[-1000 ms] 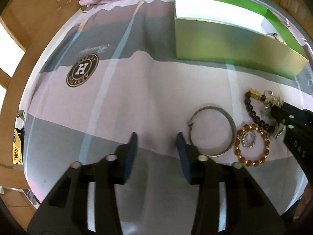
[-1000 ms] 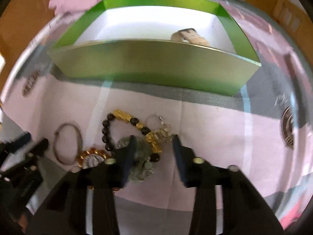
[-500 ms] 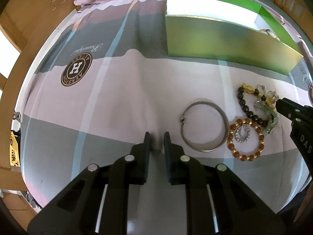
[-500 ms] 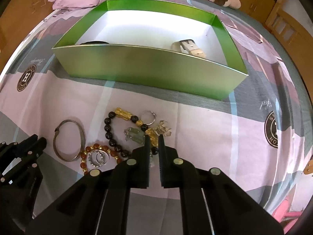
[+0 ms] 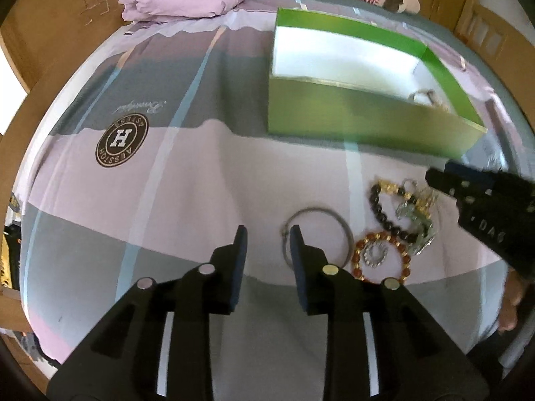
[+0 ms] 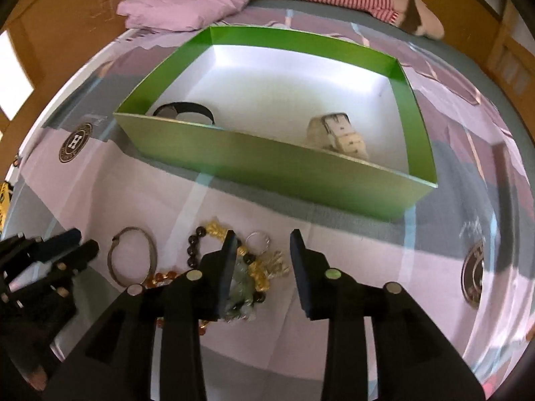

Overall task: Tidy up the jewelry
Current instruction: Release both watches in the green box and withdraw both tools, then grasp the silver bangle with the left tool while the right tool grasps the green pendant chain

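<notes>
Jewelry: loose on the bedspread [image 5: 187, 180], in front of the green box [image 6: 274, 163] where I judge it belongs.
Left claw [image 5: 267, 239]: mine, jaws have just been opening, partly apart, nothing between them; its right fingertip [image 5: 296, 239] covers the edge of the silver bangle [image 5: 334, 220].
Amber bead bracelet [image 5: 359, 250]: just right of the bangle, a small silver ring [image 5: 376, 254] inside it.
Right claw [image 6: 262, 247]: jaws have just been opening, partly apart over the dark-bead bracelet [image 6: 194, 250]; not gripping.
Tangle: charms and pendant half hidden behind my left finger [image 6: 225, 267], pieces hard to separate.
Box: black watch [image 6: 187, 112] and white watch [image 6: 341, 133] inside, both cut by the near wall.

Amber bead bracelet [image 6: 160, 275] half hidden behind right claw [image 6: 262, 240]; black watch [image 6: 187, 112] behind box wall [image 6: 267, 160].
</notes>
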The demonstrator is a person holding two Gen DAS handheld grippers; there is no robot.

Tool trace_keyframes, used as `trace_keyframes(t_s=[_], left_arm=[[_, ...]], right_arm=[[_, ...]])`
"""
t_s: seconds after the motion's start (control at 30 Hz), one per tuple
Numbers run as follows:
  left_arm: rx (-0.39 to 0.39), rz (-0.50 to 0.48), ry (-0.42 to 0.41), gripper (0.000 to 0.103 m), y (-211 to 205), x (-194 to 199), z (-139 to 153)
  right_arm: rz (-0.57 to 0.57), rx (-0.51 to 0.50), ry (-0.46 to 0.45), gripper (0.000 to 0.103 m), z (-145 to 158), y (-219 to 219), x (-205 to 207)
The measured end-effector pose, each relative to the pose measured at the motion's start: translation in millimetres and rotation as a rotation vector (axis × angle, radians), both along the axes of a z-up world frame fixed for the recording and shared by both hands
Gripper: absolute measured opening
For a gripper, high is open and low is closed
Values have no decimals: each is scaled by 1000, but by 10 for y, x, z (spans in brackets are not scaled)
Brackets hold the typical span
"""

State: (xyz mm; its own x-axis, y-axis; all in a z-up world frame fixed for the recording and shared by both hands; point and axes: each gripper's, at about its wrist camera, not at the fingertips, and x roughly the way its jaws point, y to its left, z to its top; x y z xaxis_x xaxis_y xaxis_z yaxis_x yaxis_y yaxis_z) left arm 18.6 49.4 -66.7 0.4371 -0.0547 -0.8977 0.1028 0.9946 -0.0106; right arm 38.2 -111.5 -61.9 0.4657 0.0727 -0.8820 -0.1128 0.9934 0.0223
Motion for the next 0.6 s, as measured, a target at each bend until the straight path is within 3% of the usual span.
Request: trace_keyframes(t_s=[0.13, 0.27, 0.37, 0.47, 0.6], left_arm=[[-6, 46, -35, 27, 98, 54, 51], [26, 46, -98, 27, 0, 36, 72], [52, 27, -150, 27, -126, 2, 114], [58, 4, -169, 30, -219, -40, 160], [59, -17, -180, 31, -269, -89, 182]], right_arm=[[-7, 85, -24, 33, -151, -259, -11], [-22, 211, 81, 33, -275, -352, -23], [24, 132, 42, 34, -222, -256, -124], [53, 149, 82, 33, -295, -193, -178], [76, 98, 66, 11, -272, -129, -248]])
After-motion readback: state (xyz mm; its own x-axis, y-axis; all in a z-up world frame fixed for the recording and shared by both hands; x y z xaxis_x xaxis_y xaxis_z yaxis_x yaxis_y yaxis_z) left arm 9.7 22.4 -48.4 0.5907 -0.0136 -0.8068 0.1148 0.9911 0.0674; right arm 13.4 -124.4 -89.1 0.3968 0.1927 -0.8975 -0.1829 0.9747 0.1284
